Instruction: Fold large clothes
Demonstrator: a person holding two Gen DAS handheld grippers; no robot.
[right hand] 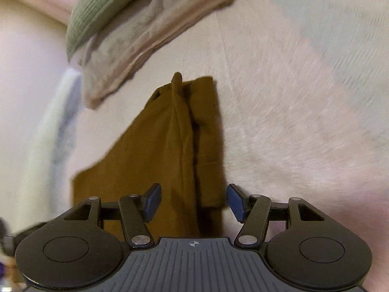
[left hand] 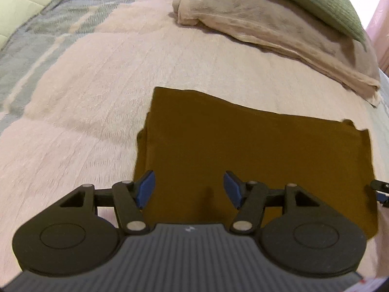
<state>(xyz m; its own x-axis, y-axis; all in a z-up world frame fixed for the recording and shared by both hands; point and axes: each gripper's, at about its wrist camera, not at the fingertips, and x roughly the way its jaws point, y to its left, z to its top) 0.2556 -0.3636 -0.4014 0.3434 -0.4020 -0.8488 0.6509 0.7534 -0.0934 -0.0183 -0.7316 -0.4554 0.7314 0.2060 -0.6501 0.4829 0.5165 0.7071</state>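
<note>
A mustard-brown garment lies folded into a flat rectangle on the pale pink bed cover. My left gripper hovers over its near edge, open, with nothing between the blue pads. In the right wrist view the same brown garment runs away from me with a raised crease down its middle. My right gripper stands open above its near end, holding nothing. A bit of the right gripper shows at the far right edge of the left wrist view.
A beige folded blanket with a green pillow on top lies at the back right of the bed. A grey-striped quilt covers the far left. The blanket and green pillow appear upper left in the right wrist view.
</note>
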